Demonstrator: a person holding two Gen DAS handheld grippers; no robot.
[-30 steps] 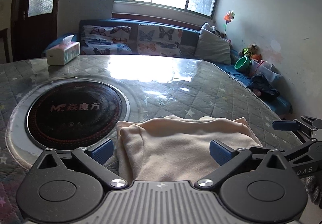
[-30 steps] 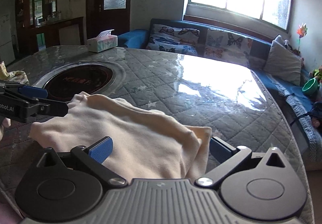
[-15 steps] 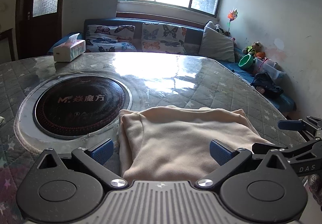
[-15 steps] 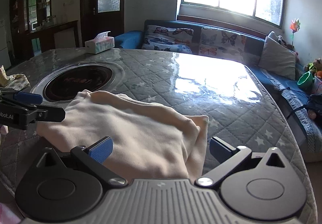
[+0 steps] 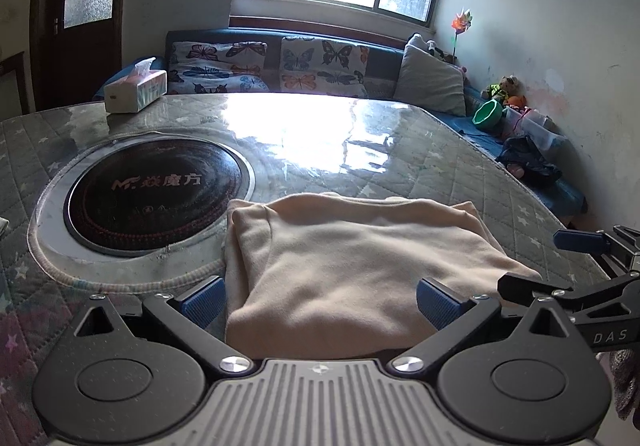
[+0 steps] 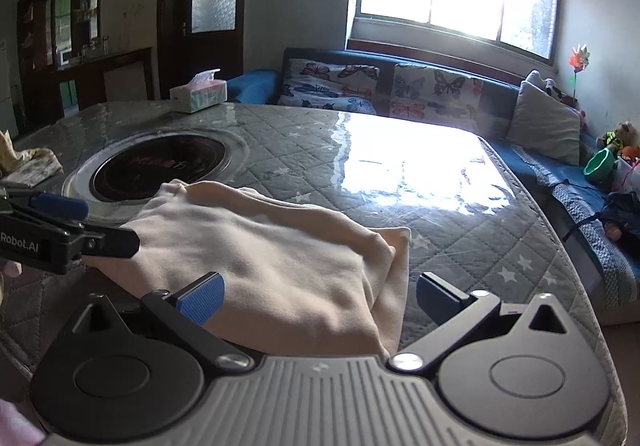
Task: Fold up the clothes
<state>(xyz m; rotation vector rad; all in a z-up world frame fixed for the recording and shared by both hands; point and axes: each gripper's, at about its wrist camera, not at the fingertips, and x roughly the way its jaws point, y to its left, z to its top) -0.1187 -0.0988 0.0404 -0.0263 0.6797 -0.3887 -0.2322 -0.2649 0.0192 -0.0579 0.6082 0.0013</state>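
Observation:
A cream garment (image 5: 352, 262), folded into a thick rectangle, lies on the quilted table near its front edge; it also shows in the right wrist view (image 6: 272, 262). My left gripper (image 5: 320, 304) is open and empty, its blue pads on either side of the garment's near left end, above it. My right gripper (image 6: 318, 296) is open and empty over the garment's near right end. Each gripper shows in the other's view: the right one (image 5: 576, 262) at the right edge, the left one (image 6: 72, 221) at the left edge.
A round black induction plate (image 5: 148, 189) is set into the table (image 5: 440, 149) left of the garment. A tissue box (image 5: 135, 86) stands at the far left edge. A crumpled cloth (image 6: 32, 165) lies at the left. A sofa with cushions (image 6: 420, 93) runs behind and right.
Both grippers have pulled back and risen a little from the garment. Both stay open. The garment lies still.

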